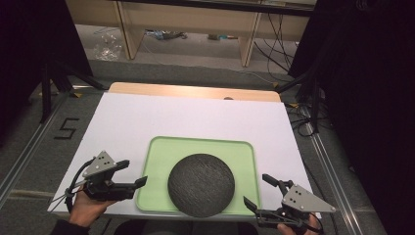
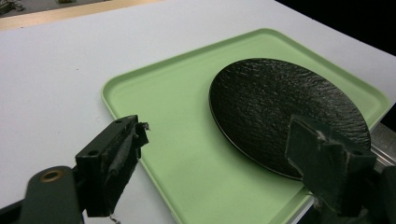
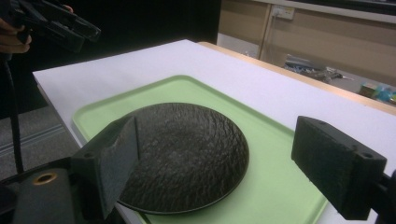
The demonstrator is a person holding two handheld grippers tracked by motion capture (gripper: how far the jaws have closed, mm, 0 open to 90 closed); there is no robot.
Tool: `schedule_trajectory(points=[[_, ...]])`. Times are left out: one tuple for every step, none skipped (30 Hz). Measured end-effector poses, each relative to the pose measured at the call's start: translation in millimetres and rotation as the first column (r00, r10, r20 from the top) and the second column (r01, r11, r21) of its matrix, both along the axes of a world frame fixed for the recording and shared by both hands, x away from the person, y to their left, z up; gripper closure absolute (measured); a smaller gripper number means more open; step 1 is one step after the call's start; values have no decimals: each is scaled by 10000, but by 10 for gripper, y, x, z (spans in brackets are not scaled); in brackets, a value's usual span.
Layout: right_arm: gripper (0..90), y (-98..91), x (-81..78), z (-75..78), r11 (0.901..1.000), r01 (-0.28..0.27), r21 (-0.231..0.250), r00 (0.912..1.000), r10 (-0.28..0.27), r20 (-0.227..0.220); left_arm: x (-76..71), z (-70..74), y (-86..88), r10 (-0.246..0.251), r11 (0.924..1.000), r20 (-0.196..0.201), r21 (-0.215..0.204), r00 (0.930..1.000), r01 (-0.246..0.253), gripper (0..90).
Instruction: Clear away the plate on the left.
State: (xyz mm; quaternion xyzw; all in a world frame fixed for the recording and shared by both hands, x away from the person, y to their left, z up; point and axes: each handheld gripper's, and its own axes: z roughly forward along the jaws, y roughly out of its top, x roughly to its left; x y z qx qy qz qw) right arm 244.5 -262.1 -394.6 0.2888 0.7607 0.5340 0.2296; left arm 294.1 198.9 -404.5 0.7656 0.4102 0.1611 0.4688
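Left claw [image 1: 138,173]: nearest the camera at bottom left, jaws apart, nothing between them; tips just over the tray's left rim.
Right claw [image 1: 258,191]: bottom right, jaws spread wide, empty; tips just beside the tray's right front corner.
Plate [image 1: 201,184]: dark, rough-textured, round; lies flat in the tray, toward its front edge, between the two claws.
Tray [image 1: 161,152]: pale green, on the white counter [image 1: 147,117], near the front edge; back half bare.
Progress: judged as the very start. Neither claw touches plate or tray; no grasp made. All of the handling is left to do.
Pose, left: hand low at the counter's front corner, claw angled inward toward the plate; in the left gripper view the plate [image 2: 280,107] sits beyond the right jaw.
Pose, right: hand low, claw pointing inward and forward; in the right gripper view the plate [image 3: 187,154] lies between the jaws but ahead of them, not gripped.
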Motion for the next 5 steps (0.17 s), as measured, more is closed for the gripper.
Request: schedule_trajectory(points=[[162, -8, -6, -2, 9998, 201, -18, 9998, -201, -73, 5, 3, 15, -83, 10000, 121, 47, 9999, 82, 176], [162, -12, -4, -2, 9998, 191, -50, 9998, -191, -75, -5, 2, 8, 97, 9998, 17, -145, 10000, -97, 176], [162, -12, -5, -1, 9998, 206, 9, 9998, -206, -54, -5, 2, 8, 97, 9998, 17, -145, 10000, -97, 176], [162, -13, -7, 2, 9998, 196, 28, 9998, -196, -58, -4, 4, 16, 97, 9999, 31, -105, 9999, -97, 176], [162, -13, -7, 2, 9998, 196, 28, 9998, -196, -58, -4, 4, 16, 97, 9999, 31, -105, 9999, -97, 176]])
